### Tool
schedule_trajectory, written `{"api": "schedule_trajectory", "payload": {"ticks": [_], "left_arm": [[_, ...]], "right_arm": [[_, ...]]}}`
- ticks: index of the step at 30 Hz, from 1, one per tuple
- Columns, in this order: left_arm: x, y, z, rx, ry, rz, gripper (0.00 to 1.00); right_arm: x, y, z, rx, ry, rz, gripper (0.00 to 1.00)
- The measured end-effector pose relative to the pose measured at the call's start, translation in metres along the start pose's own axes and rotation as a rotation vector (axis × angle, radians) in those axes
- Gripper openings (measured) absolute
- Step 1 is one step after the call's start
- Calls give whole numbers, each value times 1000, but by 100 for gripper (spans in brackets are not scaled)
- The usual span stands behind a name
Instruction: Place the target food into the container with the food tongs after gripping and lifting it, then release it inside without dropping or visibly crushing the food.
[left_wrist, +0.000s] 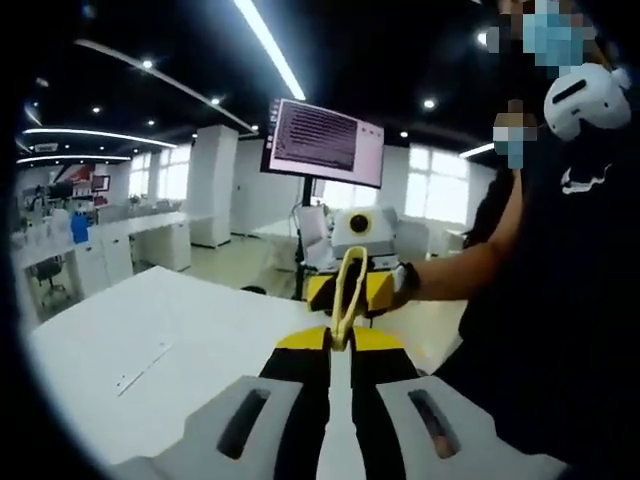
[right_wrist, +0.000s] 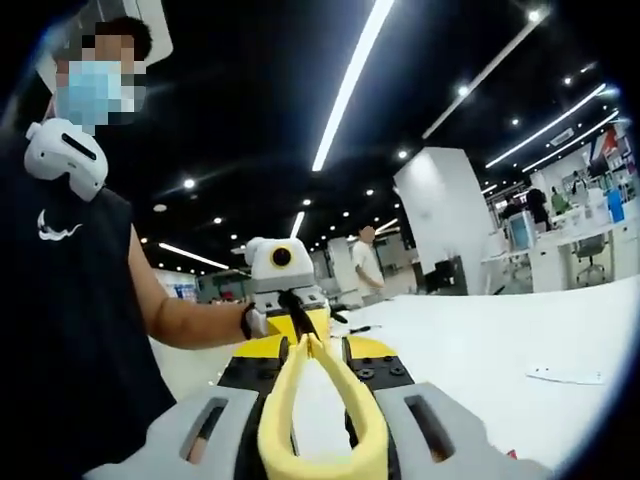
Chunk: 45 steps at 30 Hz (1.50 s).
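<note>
Tongs (right_wrist: 320, 410) sit clamped in the right hand-held gripper (right_wrist: 318, 345).

In the left gripper view, the left tool (left_wrist: 340, 335) rises from the bottom centre, its jaws drawn close with only a thin gap between them. Beyond its tips, at mid-frame, the right tool (left_wrist: 350, 290) faces the camera, held by a hand (left_wrist: 405, 285) whose bare forearm (left_wrist: 470, 270) runs to the right. In the right gripper view, the right tool (right_wrist: 315, 350) fills the bottom centre, jaws clamped on yellow tongs (right_wrist: 320, 410); the left tool (right_wrist: 285, 290) faces it, gripped by a hand (right_wrist: 255, 320).
</note>
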<state>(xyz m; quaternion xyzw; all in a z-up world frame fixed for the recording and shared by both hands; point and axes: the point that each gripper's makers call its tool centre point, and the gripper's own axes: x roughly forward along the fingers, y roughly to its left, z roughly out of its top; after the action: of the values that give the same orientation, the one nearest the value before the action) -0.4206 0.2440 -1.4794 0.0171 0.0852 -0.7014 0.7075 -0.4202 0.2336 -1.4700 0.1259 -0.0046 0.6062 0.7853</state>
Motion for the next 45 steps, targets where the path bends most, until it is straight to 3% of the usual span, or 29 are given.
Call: {"api": "schedule_trajectory", "payload": {"ticks": [12,21,24,30,33,41,43,45], "left_arm": [[6,-6,6,-36,-66,-21,1],[11,-12,3,-38,-51,-33,3],[11,-9,-1,-29,-39,-12,6],[10,-11,-3,-21,-24,-4,6],[9,-8,-9,8,-1,14,7],[10,-5,-5,43,-17,39,8],[12,-6,-5,57,-11,39,11],[12,-5,-4,63,-3,52,10]], "right_arm": [[1,6,-2,-4,12,33,19],[-3,9,-5,41,70,67,19],[-1,9,-9,-10,84,56,20],[1,10,-12,-4,100,62,18],[1,9,-16,-54,138,53,19],[2,4,-10,-39,102,13,18],[2,5,-11,18,107,11,18],[2,3,-10,-4,105,-2,17]]}}
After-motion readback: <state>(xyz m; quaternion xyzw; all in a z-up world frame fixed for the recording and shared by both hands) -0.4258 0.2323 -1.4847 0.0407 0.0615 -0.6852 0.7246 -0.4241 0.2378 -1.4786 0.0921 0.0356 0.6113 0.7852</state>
